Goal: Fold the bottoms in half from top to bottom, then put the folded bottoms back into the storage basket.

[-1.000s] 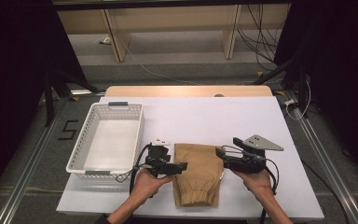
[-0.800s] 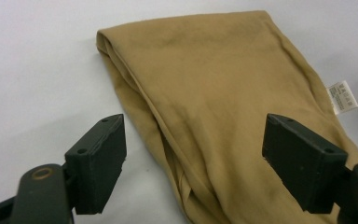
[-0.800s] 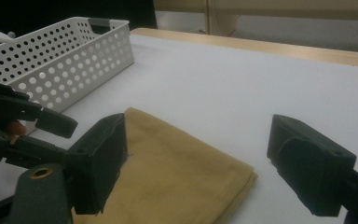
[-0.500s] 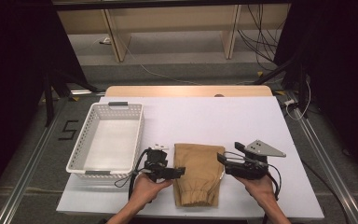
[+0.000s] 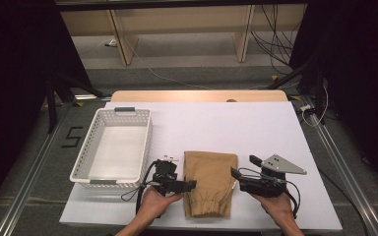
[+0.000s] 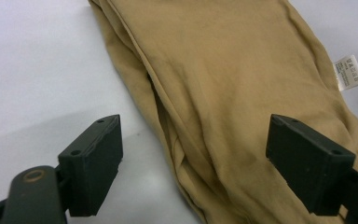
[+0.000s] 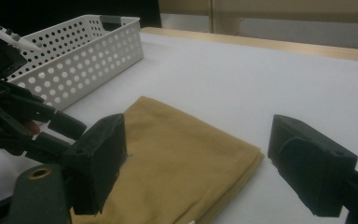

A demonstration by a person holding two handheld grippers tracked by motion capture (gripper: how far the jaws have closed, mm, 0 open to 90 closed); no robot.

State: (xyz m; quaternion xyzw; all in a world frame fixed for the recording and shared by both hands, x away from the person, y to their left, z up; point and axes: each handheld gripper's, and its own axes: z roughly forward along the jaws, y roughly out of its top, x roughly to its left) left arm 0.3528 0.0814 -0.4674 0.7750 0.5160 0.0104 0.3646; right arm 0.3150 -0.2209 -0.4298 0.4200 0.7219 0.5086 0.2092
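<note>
Folded tan garment [image 5: 209, 182] lying on the white table [image 5: 256, 128] beside a white perforated basket [image 5: 94, 168], left gripper [image 5: 189, 185] and right gripper [image 5: 235, 173] flanking its edges, jaws spread, grasping nothing

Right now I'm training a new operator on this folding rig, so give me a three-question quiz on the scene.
1. True or false: the left gripper is shut on the cloth.
2. What lies inside the basket? A) cloth B) nothing C) a cable
3. Fill in: a white ____ shows at the cloth's edge in the left gripper view.

Key: 1 false, its jaws stand open astride the cloth's edge. 2 B. 3 label.
</note>
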